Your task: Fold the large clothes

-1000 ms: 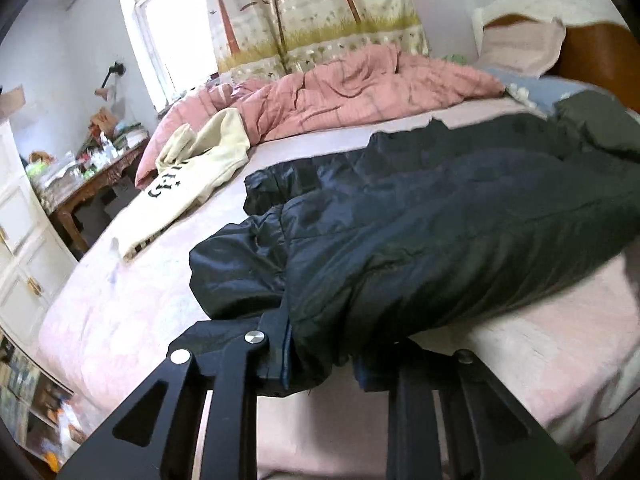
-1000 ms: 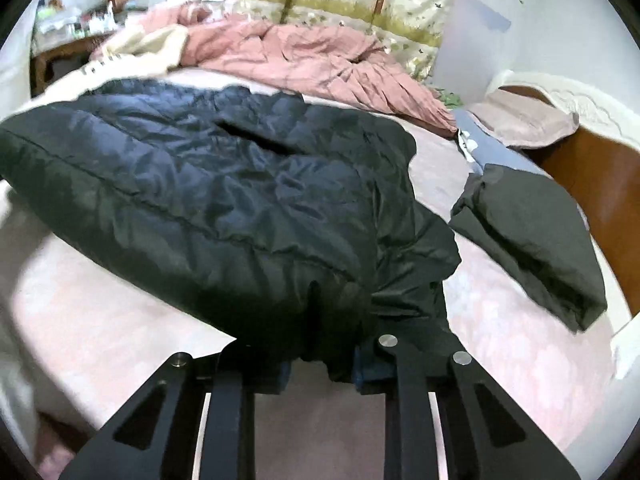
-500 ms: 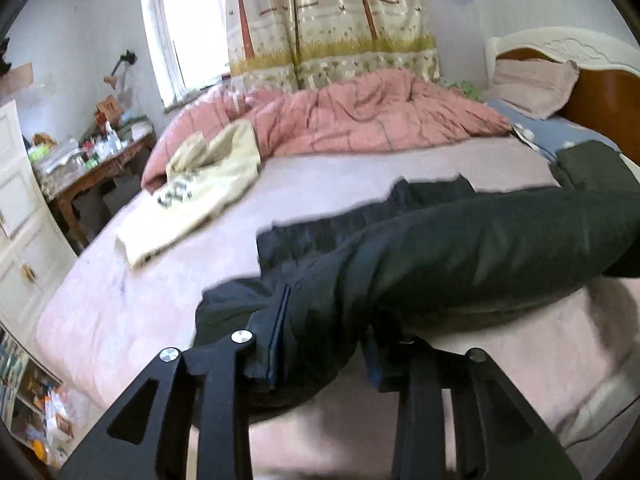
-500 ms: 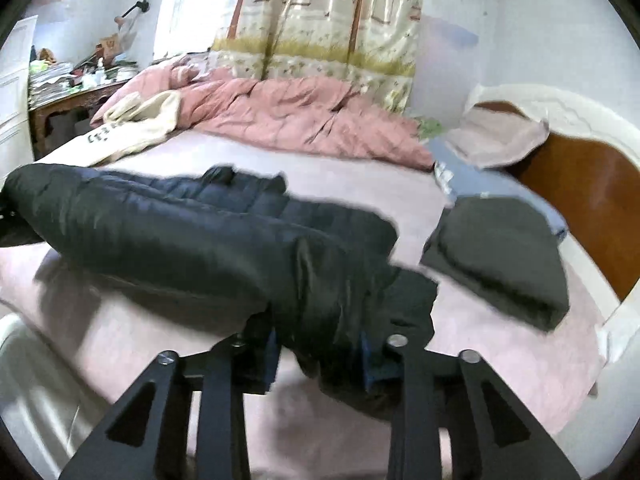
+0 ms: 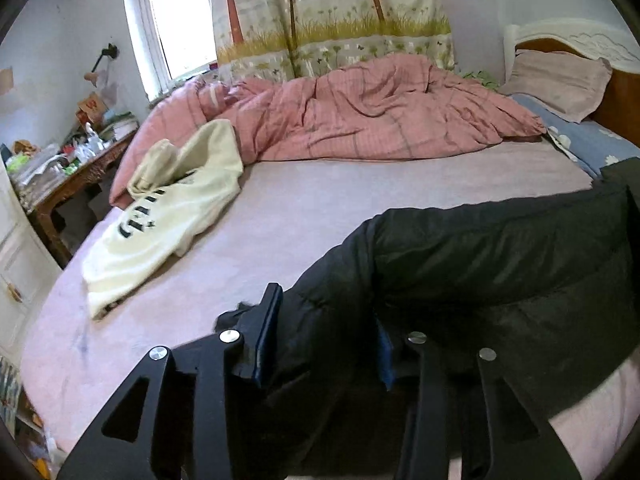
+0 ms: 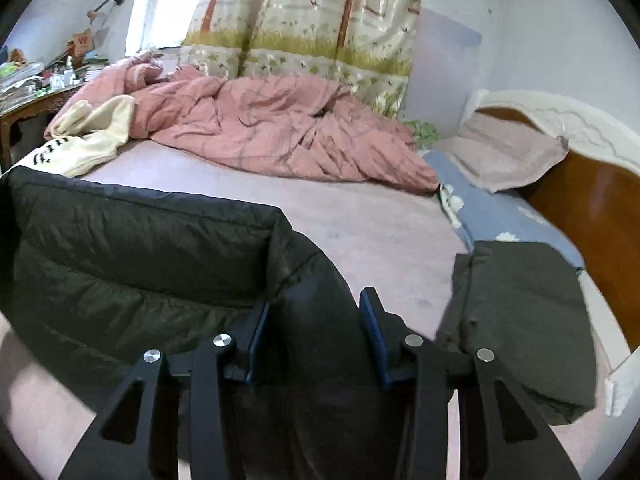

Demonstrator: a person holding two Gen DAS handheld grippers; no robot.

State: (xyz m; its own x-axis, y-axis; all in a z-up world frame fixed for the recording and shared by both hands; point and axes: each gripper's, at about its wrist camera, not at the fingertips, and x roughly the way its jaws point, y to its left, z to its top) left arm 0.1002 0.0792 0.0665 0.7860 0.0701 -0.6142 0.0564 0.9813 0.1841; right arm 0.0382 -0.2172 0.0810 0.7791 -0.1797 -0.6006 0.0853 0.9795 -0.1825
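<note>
A black puffer jacket (image 5: pixel 500 260) hangs in a thick band between my two grippers, raised off the pink bed sheet (image 5: pixel 320 200). The jaws of my left gripper (image 5: pixel 324 336) are opening, and one end of the jacket fills the gap between the blue pads. In the right wrist view the jacket (image 6: pixel 140 248) stretches away to the left. My right gripper (image 6: pixel 314 328) has the other end bunched between its pads, and its jaws are opening too.
A folded dark green garment (image 6: pixel 520 320) lies on the bed to the right. A cream sweatshirt (image 5: pixel 168 216) lies at the left, a crumpled pink duvet (image 5: pixel 360 112) along the far side, a pillow (image 5: pixel 560 80) by the headboard. A cluttered desk (image 5: pixel 72 168) stands beyond the bed's left edge.
Both grippers rose and drew back with the jacket, lifting it off the sheet into a thick band. More bare sheet shows ahead. Both pairs of jaws stand wider.
</note>
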